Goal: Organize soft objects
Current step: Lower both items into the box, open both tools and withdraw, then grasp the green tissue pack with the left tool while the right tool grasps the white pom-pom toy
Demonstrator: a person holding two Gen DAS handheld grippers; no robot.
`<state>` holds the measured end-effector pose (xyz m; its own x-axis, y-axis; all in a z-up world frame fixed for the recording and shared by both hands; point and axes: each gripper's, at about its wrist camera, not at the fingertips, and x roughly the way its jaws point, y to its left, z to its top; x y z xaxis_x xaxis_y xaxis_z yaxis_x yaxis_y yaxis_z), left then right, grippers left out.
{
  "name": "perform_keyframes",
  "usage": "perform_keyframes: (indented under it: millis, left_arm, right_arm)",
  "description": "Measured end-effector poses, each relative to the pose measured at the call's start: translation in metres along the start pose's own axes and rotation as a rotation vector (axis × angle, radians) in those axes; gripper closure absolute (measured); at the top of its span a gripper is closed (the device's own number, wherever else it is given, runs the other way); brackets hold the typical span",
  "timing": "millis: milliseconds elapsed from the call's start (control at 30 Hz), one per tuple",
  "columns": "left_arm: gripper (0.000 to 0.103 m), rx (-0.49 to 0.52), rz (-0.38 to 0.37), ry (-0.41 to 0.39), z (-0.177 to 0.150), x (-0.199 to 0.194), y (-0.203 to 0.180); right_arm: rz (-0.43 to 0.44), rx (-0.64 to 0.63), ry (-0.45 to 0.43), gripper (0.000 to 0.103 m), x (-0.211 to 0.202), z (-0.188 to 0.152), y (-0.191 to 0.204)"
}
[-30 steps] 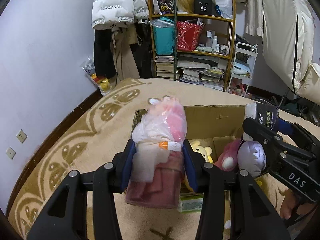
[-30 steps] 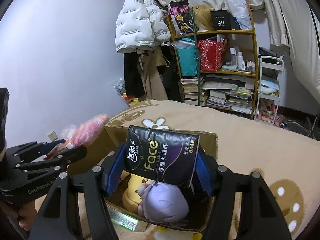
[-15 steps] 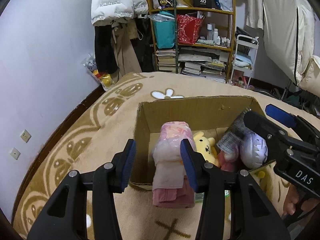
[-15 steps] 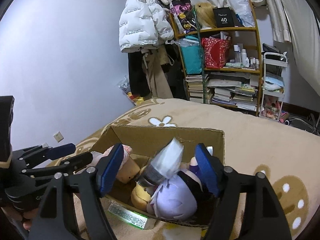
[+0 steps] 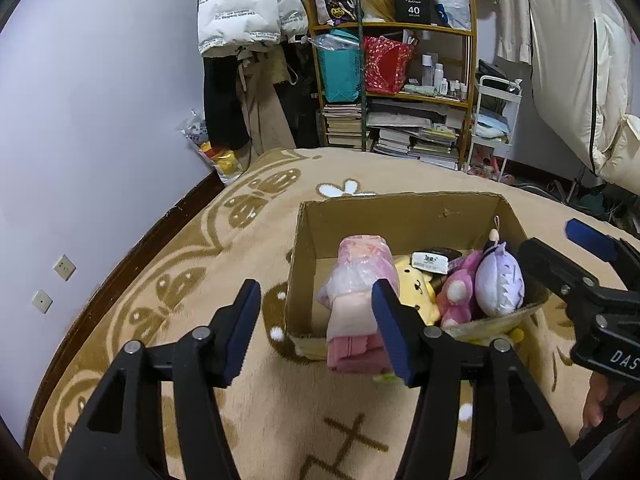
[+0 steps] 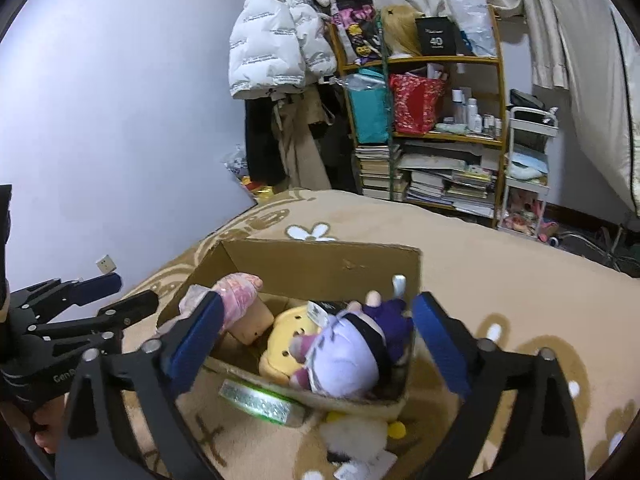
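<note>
In box [image 5: 400, 216] — pink bundle [image 5: 360, 280] lengthwise, leaning

**Lived-in bedroom or spare room of a home**

Domestic interior, cluttered. Pale lilac painted wall [image 5: 100, 92] with white wall sockets [image 5: 64, 267] low down. Tan plush carpet with brown flower pattern [image 5: 224, 248] covers the floor. Yellow wooden open shelf unit [image 5: 394, 68] is crammed: stacked books [image 5: 344, 126], a red gift bag [image 5: 386, 65], a teal bag [image 5: 340, 68], small toiletry bottles [image 5: 440, 78]. White quilted puffer jacket [image 5: 240, 4] hangs beside it over dark clothes. Small white trolley [image 6: 528, 168] and cream curtain [image 6: 560, 12] stand at right. Brown cardboard box [image 5: 400, 216] of plush toys sits on the carpet.
</note>
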<state>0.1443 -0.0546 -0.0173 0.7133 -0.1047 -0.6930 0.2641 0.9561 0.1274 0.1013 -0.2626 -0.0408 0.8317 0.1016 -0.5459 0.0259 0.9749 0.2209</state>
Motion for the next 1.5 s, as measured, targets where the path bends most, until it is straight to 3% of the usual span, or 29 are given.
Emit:
perform_keyframes:
  millis: [133, 433, 867, 1500]
  left_arm:
    - [0.028, 0.015, 0.023, -0.003, -0.005, -0.009, -0.001]
    - [0.006, 0.027, 0.002, 0.007, -0.019, -0.03, 0.001]
    - [0.004, 0.045, -0.032, 0.087, -0.035, -0.026, -0.009]
    - [0.004, 0.089, -0.126, 0.164, -0.049, 0.012, -0.033]
  right_arm:
    - [-0.013, 0.014, 0.013, 0.001, -0.014, -0.004, -0.003]
    - [-0.045, 0.088, 0.019, 0.0, -0.043, -0.012, -0.02]
    - [-0.053, 0.109, 0.064, 0.0, -0.056, -0.025, -0.02]
    - [-0.047, 0.116, 0.23, 0.0, -0.005, -0.055, -0.015]
